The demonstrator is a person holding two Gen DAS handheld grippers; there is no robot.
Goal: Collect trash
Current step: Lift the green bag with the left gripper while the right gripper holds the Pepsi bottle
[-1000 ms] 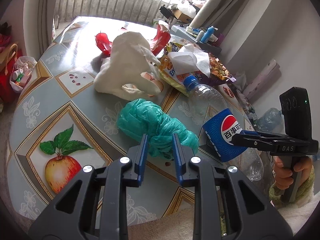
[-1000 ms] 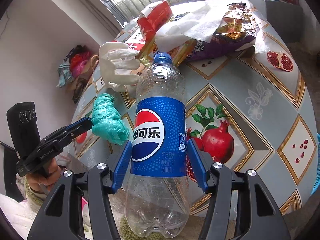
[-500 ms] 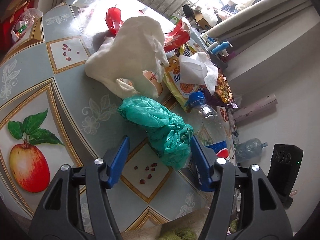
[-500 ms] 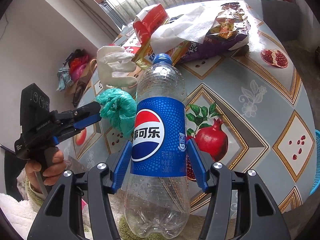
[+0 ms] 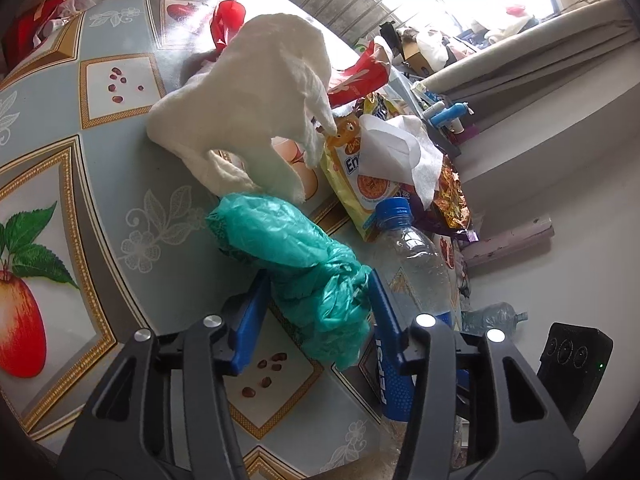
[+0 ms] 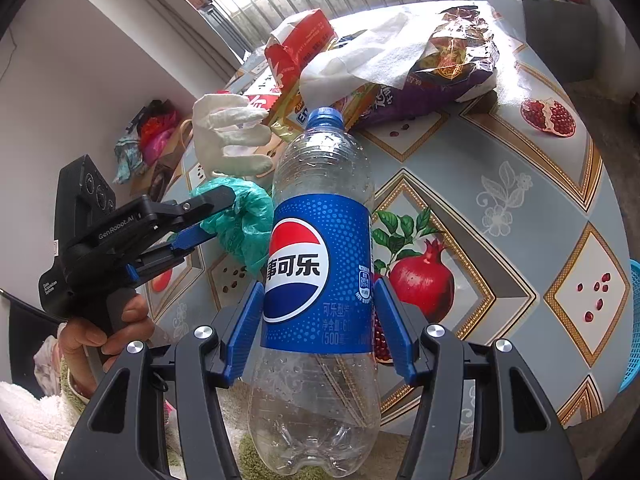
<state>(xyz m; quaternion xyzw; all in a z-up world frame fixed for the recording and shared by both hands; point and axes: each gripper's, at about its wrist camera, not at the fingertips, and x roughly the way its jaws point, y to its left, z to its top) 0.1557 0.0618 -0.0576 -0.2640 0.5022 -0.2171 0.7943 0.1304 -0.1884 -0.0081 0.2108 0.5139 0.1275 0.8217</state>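
A crumpled green plastic bag lies near the table's front edge, w/ the left gripper straddling its knotted end; jaws are closing, blue pads hard against the bag's sides, firm pinch not yet clear. At 3 o'clock from the bag, the right gripper holds an empty Pepsi bottle upright, pads clamped on the blue label. Risk, judged from here: thin film could slip or bunch out of the closing jaws, leaving only a loose fold caught & the bag dropping on lift; the bottle stands so close to the left gripper's right finger that the two could knock. At 12 o'clock of the bag lies a white glove, fingers draped nearly onto it, so it may drag along. Beyond, toward 1 o'clock: a yellow snack packet, white tissue, a red wrapper, foil bags. A blue basket's rim shows at the right-wrist view's 3 o'clock edge.
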